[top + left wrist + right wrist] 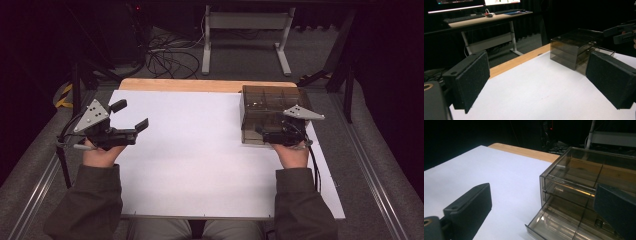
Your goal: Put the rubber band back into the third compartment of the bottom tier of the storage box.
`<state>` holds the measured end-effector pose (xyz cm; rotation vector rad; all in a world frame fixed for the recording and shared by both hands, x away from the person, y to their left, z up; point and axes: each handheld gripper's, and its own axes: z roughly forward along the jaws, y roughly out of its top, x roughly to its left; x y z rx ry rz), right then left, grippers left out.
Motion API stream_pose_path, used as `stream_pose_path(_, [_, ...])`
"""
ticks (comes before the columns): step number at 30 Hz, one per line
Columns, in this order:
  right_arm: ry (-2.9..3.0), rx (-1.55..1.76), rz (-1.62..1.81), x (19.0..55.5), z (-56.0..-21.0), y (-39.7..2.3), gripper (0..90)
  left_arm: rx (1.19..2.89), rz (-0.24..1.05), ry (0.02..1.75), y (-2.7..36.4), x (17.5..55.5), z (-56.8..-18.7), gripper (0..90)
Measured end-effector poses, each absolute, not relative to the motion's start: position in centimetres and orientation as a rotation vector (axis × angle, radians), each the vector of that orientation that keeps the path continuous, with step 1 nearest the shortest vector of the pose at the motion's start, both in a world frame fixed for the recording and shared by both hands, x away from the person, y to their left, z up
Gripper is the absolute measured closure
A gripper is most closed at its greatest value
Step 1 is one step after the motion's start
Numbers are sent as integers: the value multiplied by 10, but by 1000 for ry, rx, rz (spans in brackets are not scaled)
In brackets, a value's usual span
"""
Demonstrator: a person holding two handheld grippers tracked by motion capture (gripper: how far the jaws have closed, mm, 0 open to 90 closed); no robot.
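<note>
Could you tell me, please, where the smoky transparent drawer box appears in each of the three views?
High view: drawer box at the white sheet's far right, just beyond the right gripper.
Left gripper view: upper right, on the sheet beside the wooden edge.
Right gripper view: right half, bottom drawer pulled out.
Shared landmark: wooden table edge.

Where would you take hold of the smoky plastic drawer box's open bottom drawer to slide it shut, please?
I would take the bottom drawer by its front wall, coming from the person's side of the drawer box. It sticks out that way from the box, and the right gripper already faces it with fingers wide open.
</note>
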<state>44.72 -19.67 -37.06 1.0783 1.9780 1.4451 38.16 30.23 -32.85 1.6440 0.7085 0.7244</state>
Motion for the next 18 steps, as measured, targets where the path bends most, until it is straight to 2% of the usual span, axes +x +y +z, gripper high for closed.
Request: stream_pose_path(18, [1940, 1008, 1537, 431, -346, -193, 1, 1642, 721, 710, 303, 383, -329, 61])
